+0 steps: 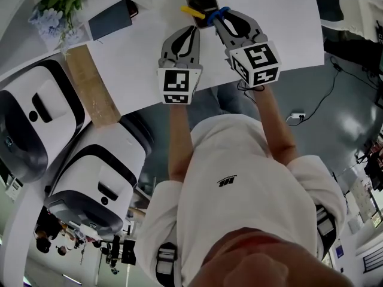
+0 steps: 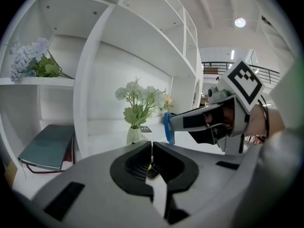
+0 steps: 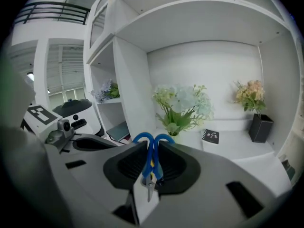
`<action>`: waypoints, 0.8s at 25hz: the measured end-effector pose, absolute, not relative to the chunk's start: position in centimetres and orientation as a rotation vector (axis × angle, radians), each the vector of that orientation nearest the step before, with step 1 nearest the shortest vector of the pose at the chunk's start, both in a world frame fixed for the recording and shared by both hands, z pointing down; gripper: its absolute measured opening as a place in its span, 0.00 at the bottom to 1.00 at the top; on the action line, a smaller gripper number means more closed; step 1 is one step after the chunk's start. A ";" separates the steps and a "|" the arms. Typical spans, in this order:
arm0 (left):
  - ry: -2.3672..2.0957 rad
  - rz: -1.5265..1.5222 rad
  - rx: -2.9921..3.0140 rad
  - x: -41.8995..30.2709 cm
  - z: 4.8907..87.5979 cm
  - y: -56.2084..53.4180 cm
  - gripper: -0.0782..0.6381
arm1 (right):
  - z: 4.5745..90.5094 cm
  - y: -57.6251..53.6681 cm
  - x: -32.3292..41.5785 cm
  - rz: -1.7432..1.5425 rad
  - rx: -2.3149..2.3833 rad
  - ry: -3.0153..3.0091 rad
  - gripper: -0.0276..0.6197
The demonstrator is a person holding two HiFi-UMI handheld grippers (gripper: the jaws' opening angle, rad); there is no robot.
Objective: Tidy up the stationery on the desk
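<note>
Blue-handled scissors are clamped in my right gripper, handle loops pointing outward and the metal blades back toward the camera. In the head view the right gripper holds the scissors just in front of a black pen holder, out of which a yellow item sticks. My left gripper hangs beside it over the white desk, its jaws shut with nothing seen held. Through the slit a speck of yellow shows below.
White shelving rises behind the desk, with a vase of pale flowers, a dark green book, a small black notebook and a black vase. A wooden board and two white machines stand left of the person.
</note>
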State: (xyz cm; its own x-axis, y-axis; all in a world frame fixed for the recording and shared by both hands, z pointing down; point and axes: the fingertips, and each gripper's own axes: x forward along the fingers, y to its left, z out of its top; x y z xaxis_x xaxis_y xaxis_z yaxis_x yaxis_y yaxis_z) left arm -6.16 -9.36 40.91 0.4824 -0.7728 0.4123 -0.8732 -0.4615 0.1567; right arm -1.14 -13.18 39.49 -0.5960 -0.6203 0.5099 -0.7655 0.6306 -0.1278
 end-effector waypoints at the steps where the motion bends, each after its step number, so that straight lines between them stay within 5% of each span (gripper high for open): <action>1: -1.393 0.404 2.382 -6.2 40.8 -9.5 0.11 | 39.3 -13.5 -1.3 0.466 1.086 -2.446 0.14; 20: -1.494 0.418 2.284 -6.7 41.6 -11.1 0.11 | 43.5 -16.5 -4.5 0.407 0.886 -2.464 0.14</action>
State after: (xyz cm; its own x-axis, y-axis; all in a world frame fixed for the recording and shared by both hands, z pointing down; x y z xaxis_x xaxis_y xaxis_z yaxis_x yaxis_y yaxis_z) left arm -6.73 -11.12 41.56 0.3911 -0.8071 0.4423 -0.9194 -0.3639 0.1489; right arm -4.46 -16.50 43.52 -0.6709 -0.5124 0.5360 -0.6575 0.7452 -0.1107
